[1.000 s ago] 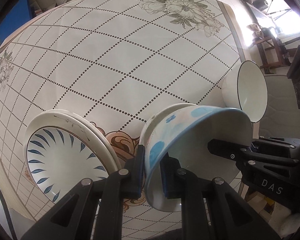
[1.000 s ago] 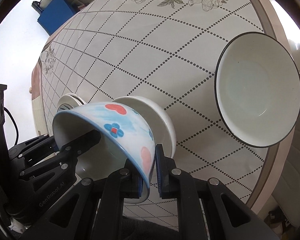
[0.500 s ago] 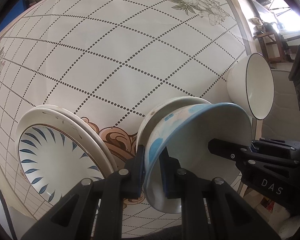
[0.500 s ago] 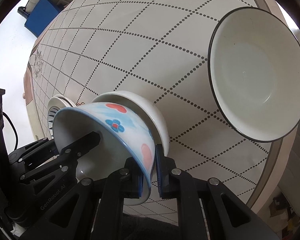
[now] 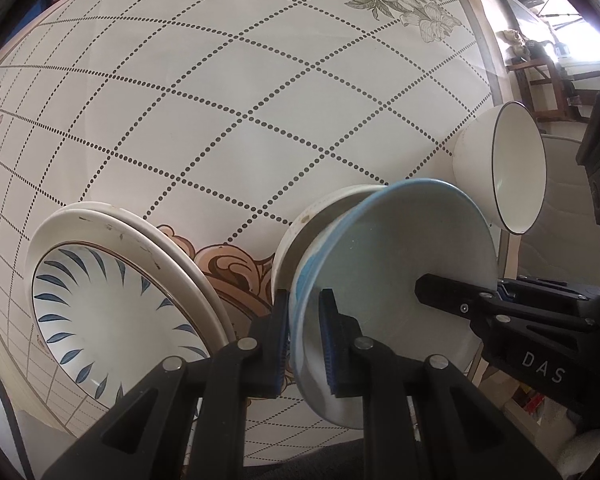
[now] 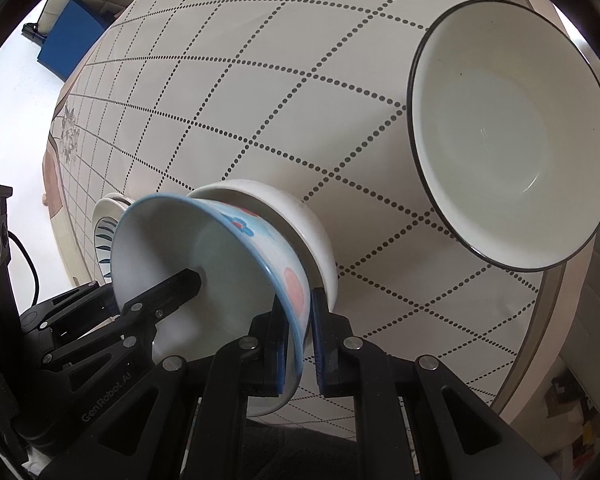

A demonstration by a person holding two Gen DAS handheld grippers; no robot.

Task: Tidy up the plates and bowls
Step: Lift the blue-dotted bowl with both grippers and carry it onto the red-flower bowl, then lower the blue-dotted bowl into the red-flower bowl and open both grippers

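Both grippers pinch the rim of the same blue-rimmed bowl with red and blue hearts (image 6: 256,240). My left gripper (image 5: 304,332) is shut on its left rim, my right gripper (image 6: 300,340) on the opposite rim. The painted bowl (image 5: 396,264) is tilted and sits partly down inside a plain white bowl (image 5: 320,208) (image 6: 296,220) on the table. A stack of white plates with blue leaf marks (image 5: 112,304) lies to the left. A white bowl with a black rim (image 6: 508,136) (image 5: 500,168) stands to the right near the table edge.
The table (image 5: 220,100) has a white cloth with a dotted diamond pattern and flower prints. Its edge (image 6: 540,320) runs close behind the black-rimmed bowl. A blue box (image 6: 72,36) stands on the floor beyond the far side.
Both grippers have lowered the painted bowl, which has sunk into the white bowl beneath it. Both grips hold unchanged.
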